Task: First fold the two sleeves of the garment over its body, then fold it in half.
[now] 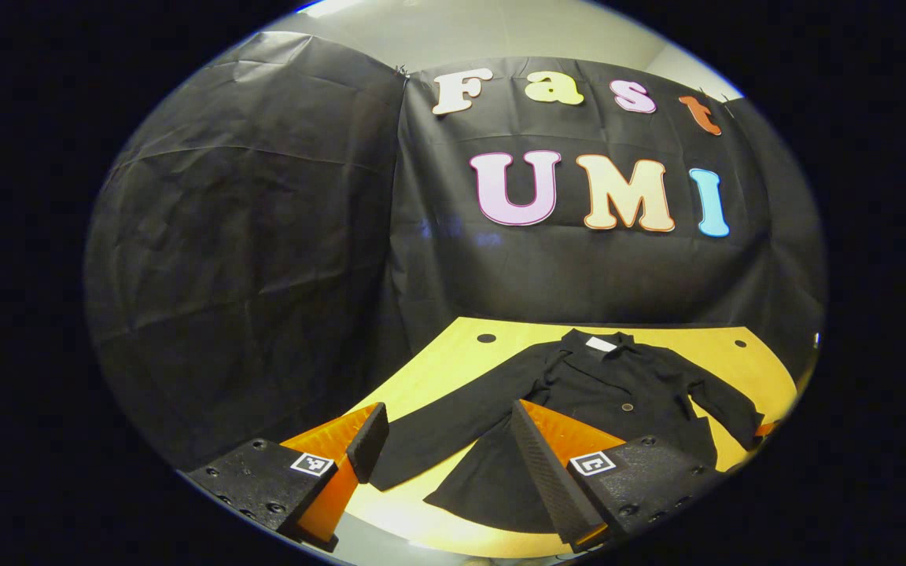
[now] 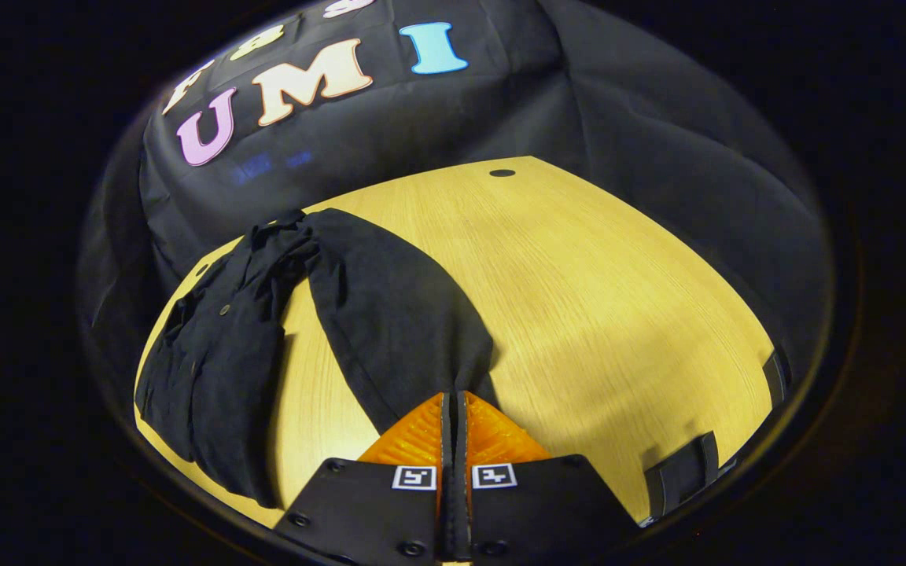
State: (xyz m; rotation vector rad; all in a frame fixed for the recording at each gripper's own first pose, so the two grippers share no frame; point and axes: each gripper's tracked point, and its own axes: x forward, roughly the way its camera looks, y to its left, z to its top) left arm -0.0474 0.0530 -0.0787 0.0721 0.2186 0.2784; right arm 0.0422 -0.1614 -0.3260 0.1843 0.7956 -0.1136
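At the bottom of the right gripper view, the right claw (image 2: 454,409) pinches a sleeve (image 2: 390,314) of the black jacket (image 1: 602,393) lying on the wooden worktop (image 2: 618,299). Low in the left gripper view, the left claw (image 1: 445,440) is spread wide above the jacket's other sleeve (image 1: 461,420).

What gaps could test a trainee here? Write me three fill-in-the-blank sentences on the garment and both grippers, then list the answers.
1. The right gripper is ____ on the end of one sleeve.
2. The left gripper hangs with its jaws ____ above the other sleeve.
3. The dark garment lies on a ____ table.

Missing words: shut; open; wooden
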